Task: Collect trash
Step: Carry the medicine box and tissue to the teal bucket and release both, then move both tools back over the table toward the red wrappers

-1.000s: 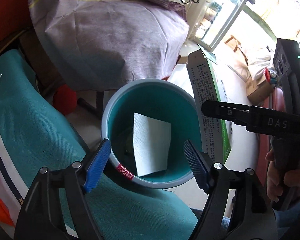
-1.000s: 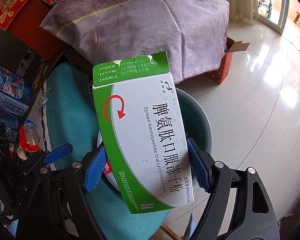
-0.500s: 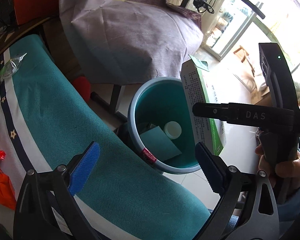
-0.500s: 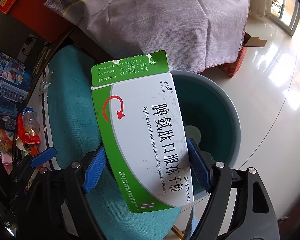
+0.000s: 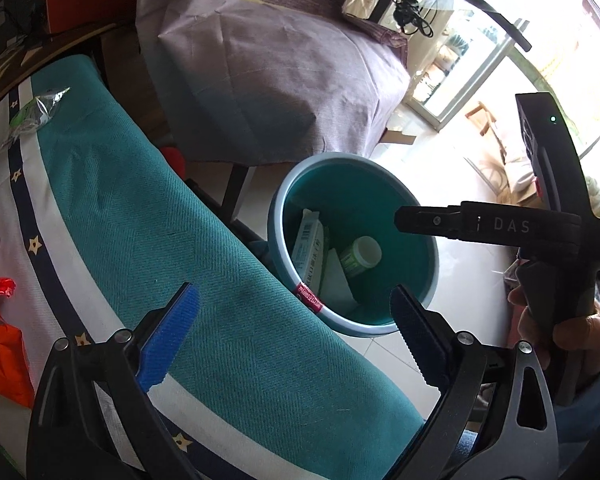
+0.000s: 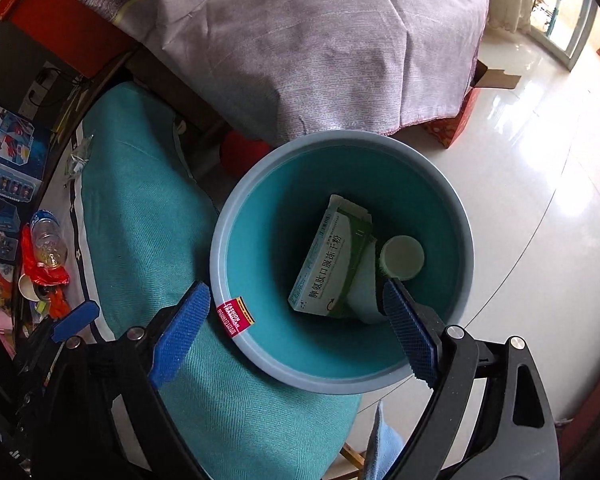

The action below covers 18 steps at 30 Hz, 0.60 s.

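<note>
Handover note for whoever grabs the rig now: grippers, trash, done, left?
Left gripper: open, empty, over the teal cloth.
Right gripper: jaws just opened, empty, above the bin.
In the bin: medicine box, white-capped bottle, paper.
Done: box dropped in.
Left: clear wrapper at the cloth's far end, orange wrapper and plastic bottle on the table.

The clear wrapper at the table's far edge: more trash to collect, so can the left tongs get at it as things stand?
Probably yes. The left tongs are open and empty, and only bare teal cloth separates them from the clear wrapper.
</note>
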Each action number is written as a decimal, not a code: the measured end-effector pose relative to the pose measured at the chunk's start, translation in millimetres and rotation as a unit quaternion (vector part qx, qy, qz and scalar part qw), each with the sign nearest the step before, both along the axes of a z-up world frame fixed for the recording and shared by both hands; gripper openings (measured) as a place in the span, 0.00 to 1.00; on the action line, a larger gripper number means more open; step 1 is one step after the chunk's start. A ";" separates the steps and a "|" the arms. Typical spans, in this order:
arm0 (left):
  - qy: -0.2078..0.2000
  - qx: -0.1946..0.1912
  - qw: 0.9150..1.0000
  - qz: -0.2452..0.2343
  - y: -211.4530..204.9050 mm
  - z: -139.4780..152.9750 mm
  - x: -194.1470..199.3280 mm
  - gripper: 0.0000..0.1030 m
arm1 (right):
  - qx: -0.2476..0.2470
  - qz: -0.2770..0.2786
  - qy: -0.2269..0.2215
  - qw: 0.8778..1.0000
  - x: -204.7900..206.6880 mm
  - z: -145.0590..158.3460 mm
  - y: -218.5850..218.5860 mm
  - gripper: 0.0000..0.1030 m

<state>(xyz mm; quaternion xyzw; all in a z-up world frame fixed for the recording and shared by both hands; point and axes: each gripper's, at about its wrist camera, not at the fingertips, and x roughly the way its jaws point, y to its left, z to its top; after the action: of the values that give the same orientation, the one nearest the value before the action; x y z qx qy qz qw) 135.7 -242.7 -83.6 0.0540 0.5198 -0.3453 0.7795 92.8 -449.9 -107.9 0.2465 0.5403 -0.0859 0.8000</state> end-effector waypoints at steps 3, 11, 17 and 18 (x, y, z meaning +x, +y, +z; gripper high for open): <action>0.004 -0.001 1.000 0.004 7.7 0.2 -1.6 0.93 | -0.008 0.005 -0.001 1.000 -2.1 5.3 8.4 0.83; -0.009 0.000 0.999 0.034 53.9 6.8 -6.4 0.93 | -0.017 0.039 -0.006 0.999 2.8 14.9 53.6 0.84; -0.009 0.004 0.996 0.087 115.8 5.7 -7.0 0.93 | -0.021 0.095 -0.009 0.995 19.7 18.8 111.6 0.84; -0.010 0.004 0.995 0.097 128.2 5.7 -7.9 0.93 | -0.023 0.106 -0.009 0.994 22.4 19.6 123.2 0.84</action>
<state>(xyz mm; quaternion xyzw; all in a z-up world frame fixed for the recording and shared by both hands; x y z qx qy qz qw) 127.7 -114.5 -77.9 0.0099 0.5164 -0.2657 0.8140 115.2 -326.6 -88.2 0.1705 0.5537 -0.0108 0.8150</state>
